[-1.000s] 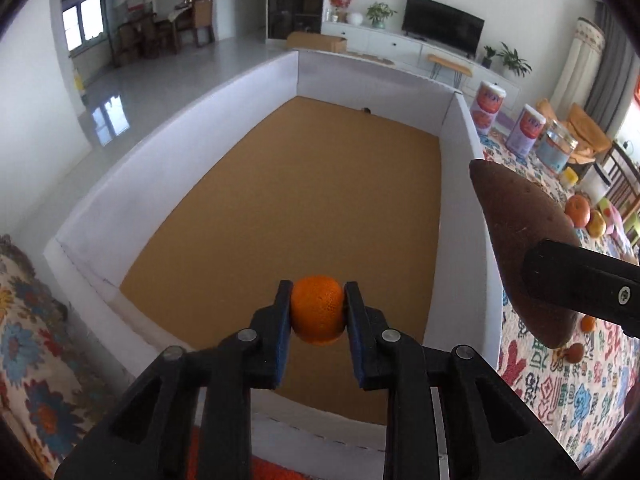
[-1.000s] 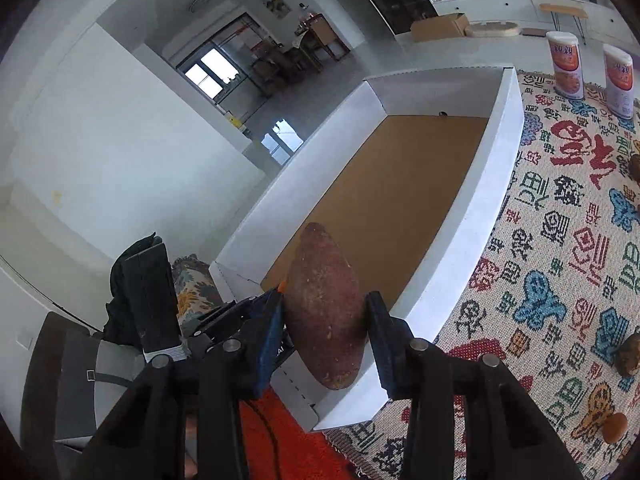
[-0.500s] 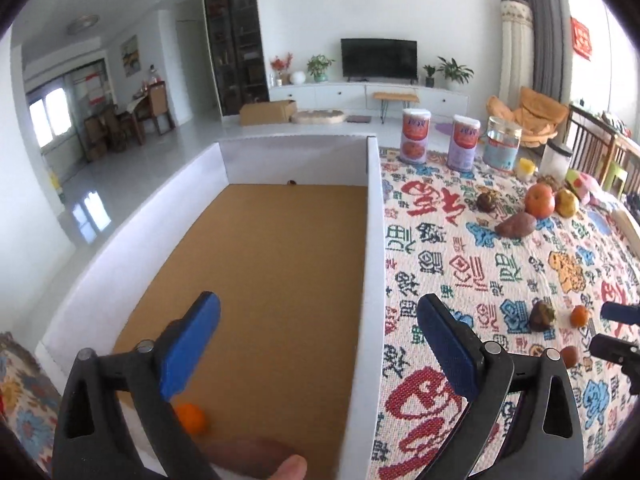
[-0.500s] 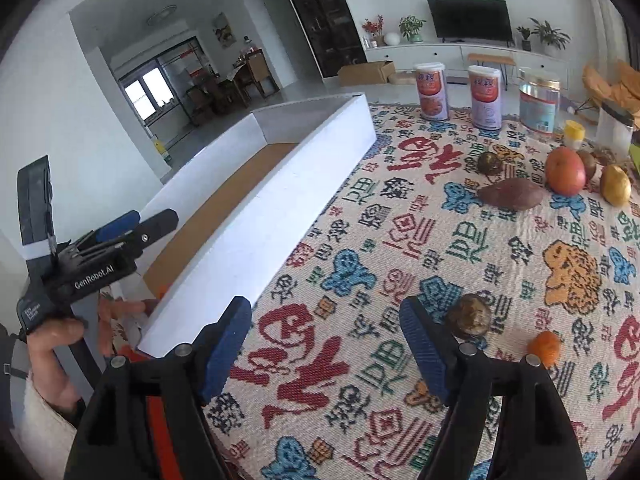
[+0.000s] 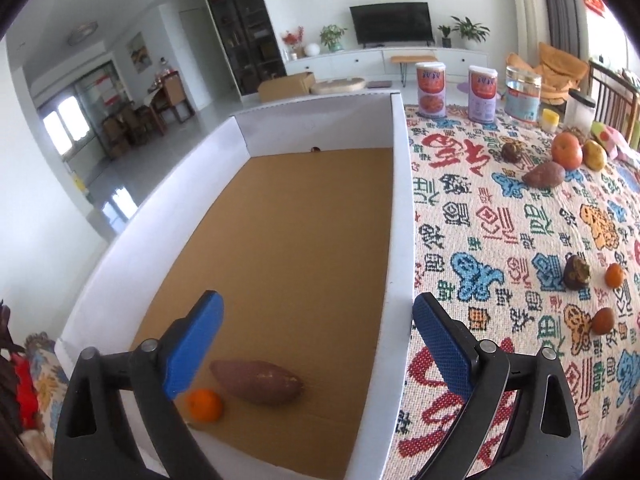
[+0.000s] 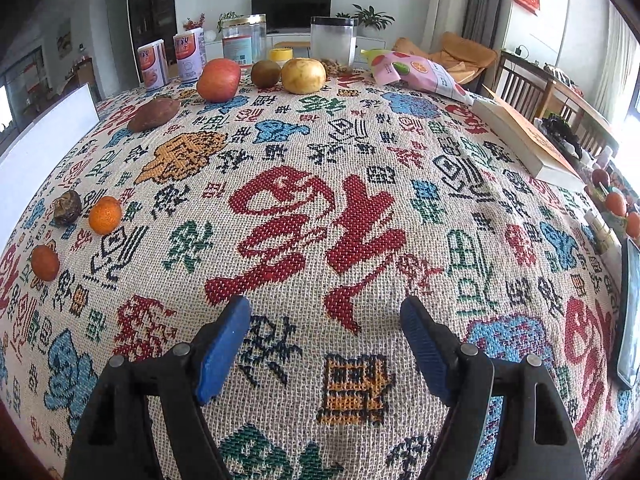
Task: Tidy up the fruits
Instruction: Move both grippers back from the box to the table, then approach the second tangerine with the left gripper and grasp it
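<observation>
A white-walled box (image 5: 401,208) with a brown floor holds a sweet potato (image 5: 256,381) and a small orange (image 5: 205,405) at its near end. My left gripper (image 5: 316,340) is open and empty above the box's near right part. My right gripper (image 6: 325,344) is open and empty over the patterned cloth. On the cloth lie another sweet potato (image 6: 154,114), a red apple (image 6: 219,80), a kiwi (image 6: 265,73), a yellow pear (image 6: 303,76), a small orange (image 6: 105,214), a dark fruit (image 6: 67,208) and a brown-orange fruit (image 6: 45,263).
Two cans (image 6: 152,64), two clear jars (image 6: 333,42), a snack bag (image 6: 416,74) and a book (image 6: 524,144) stand along the cloth's far and right sides. The box's white wall (image 6: 44,136) shows at the left of the right wrist view.
Both grippers let go: the orange and the sweet potato now lie in the box. The right gripper swung away to face the cloth; the left gripper pulled back and opened.
</observation>
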Tool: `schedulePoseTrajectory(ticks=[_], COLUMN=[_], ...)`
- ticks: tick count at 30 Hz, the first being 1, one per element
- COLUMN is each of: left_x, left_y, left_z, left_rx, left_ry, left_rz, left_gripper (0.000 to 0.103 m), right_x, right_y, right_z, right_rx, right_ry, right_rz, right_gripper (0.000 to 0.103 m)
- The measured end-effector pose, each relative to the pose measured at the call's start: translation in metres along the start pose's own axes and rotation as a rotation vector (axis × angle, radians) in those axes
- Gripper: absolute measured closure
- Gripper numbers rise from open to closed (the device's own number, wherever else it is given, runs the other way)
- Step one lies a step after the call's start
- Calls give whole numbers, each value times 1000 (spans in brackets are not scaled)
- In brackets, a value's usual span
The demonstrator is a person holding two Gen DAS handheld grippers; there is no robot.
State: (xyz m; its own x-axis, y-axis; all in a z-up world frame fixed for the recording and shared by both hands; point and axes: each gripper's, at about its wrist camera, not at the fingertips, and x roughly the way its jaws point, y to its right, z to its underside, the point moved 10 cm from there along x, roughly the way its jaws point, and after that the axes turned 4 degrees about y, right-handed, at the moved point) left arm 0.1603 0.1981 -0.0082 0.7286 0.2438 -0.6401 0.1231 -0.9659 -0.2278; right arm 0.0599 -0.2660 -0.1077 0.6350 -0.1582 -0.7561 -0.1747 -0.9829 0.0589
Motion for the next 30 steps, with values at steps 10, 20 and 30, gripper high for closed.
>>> schedulePoseTrajectory(ticks=[10,20,30], left_x=[-96,-29,-2], left_y=[55,199,200], left_z=[-37,66,82], left_rx=[-125,22,120], left_ry=[360,4,-73], left_rz=[81,445,405], left_gripper=[1,1,1], right_x=[11,11,11], right_y=[1,0,0], right_z=[7,7,7], right_rx=[44,39,40], right_ry=[-47,-47,-47], right_rz=[-5,-1,-2], right_gripper=[0,0,0])
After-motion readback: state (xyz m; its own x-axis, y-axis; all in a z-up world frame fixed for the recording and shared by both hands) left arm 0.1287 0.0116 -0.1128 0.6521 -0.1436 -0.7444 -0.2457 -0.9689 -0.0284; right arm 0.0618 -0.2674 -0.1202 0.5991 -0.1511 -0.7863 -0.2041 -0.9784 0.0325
